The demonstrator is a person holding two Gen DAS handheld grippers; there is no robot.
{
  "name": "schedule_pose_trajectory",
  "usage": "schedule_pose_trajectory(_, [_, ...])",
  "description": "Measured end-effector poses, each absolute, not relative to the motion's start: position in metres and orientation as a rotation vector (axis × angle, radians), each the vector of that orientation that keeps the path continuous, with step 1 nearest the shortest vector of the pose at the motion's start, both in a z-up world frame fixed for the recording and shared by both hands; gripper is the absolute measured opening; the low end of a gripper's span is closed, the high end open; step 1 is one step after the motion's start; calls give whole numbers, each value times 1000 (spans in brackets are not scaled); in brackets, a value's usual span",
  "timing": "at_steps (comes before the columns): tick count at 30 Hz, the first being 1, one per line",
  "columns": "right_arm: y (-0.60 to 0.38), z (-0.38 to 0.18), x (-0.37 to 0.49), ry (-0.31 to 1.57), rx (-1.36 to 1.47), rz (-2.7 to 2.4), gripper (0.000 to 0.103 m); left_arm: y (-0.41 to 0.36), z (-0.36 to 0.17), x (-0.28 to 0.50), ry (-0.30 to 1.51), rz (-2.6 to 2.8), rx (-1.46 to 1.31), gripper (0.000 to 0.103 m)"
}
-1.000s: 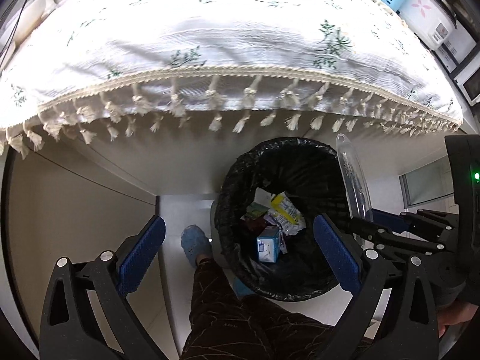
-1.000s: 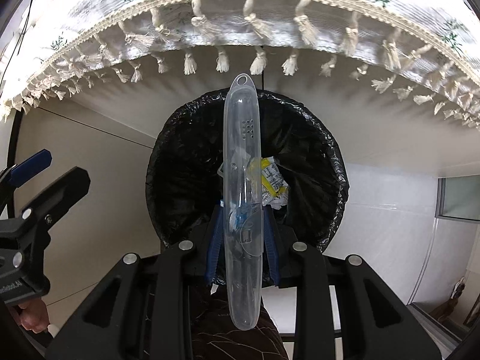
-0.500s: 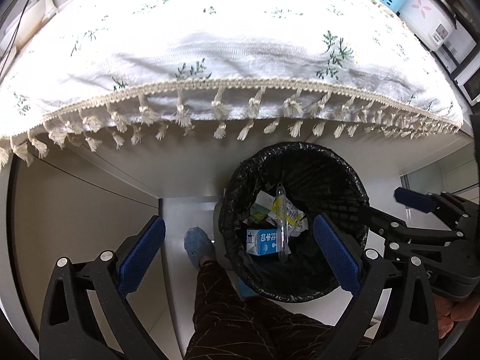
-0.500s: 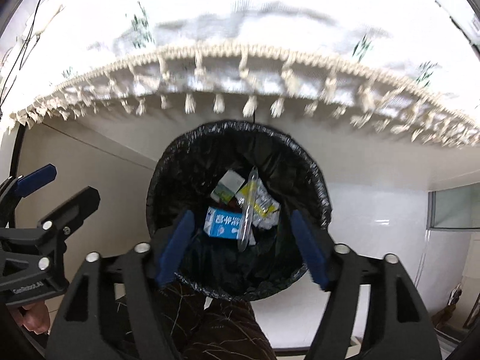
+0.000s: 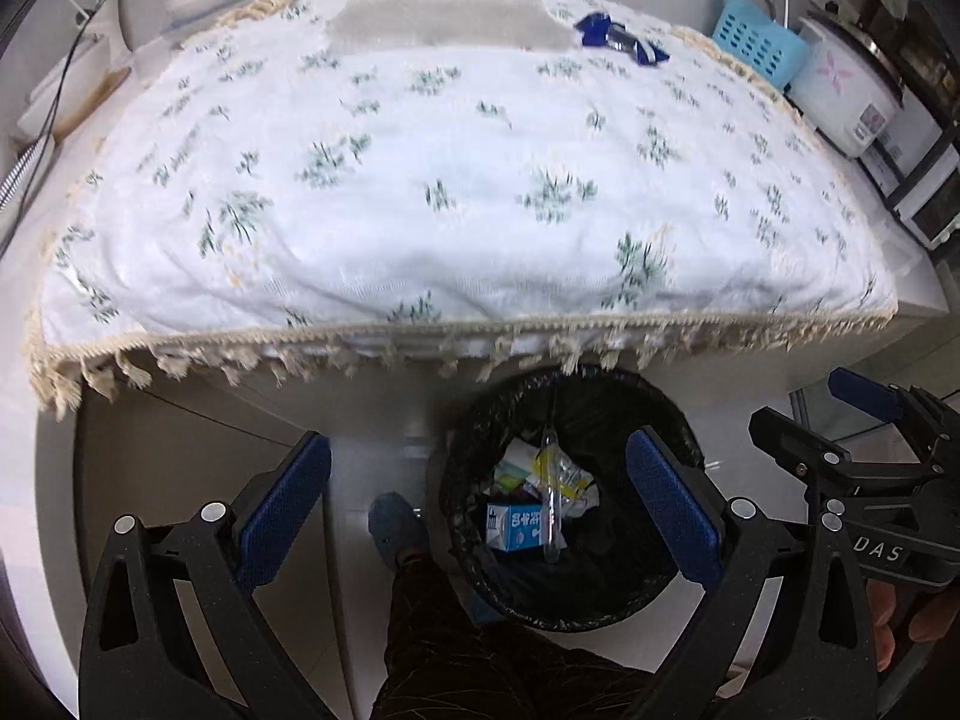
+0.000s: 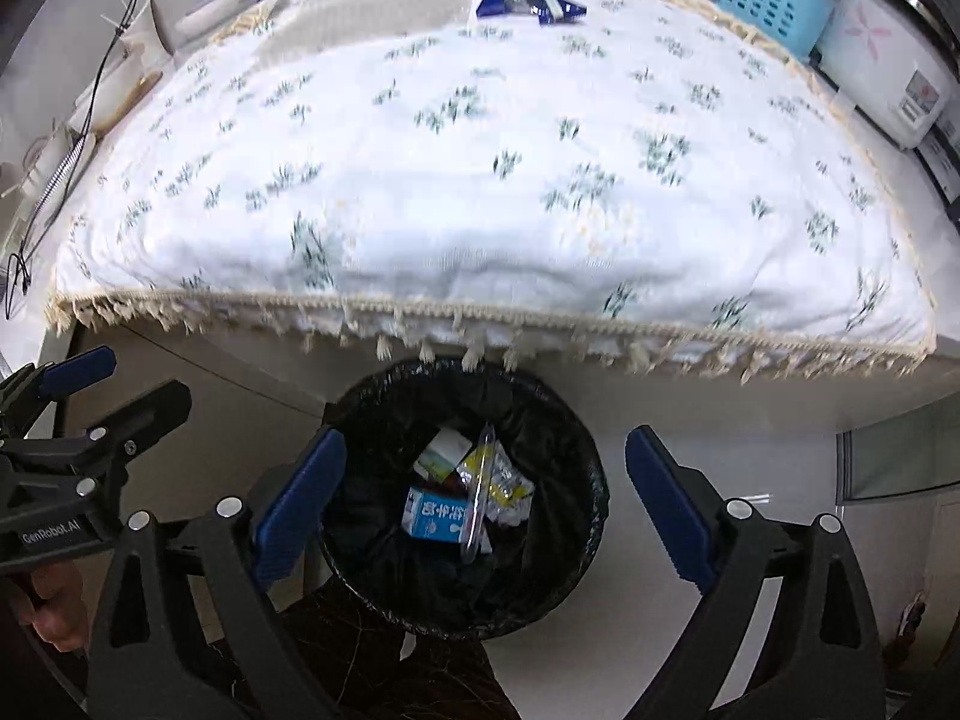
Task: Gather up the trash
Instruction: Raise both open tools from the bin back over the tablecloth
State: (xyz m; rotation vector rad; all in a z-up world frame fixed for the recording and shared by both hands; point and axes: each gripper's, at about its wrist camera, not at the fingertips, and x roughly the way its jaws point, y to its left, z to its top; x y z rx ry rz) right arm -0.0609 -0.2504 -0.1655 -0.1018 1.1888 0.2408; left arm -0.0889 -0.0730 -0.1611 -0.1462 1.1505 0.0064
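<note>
A table [image 5: 918, 312] under a white flowered cloth [image 5: 456, 180] fills the upper view, with a blue wrapper [image 6: 528, 0] near its far edge. Below the near, fringed edge a bin [image 6: 576, 438] lined in black stands on the floor. Inside lie a blue-and-white carton [image 6: 435, 519], other scraps, and a clear case [image 6: 477, 495] slanted over them. The left gripper [image 5: 480, 510] is spread with nothing between its fingers. The right gripper [image 6: 486, 510], above the bin, is opening and holds nothing.
</note>
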Motion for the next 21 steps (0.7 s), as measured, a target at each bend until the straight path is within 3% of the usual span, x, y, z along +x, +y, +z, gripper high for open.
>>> schedule_pose_trajectory(10, [-256, -121, -34, 1096, -94, 270, 95, -72, -107, -79, 1059, 45, -143, 97])
schedule_pose_trajectory(21, [-258, -82, 27, 1024, -63, 199, 95, -50, -82, -21, 1050, 13, -129, 97])
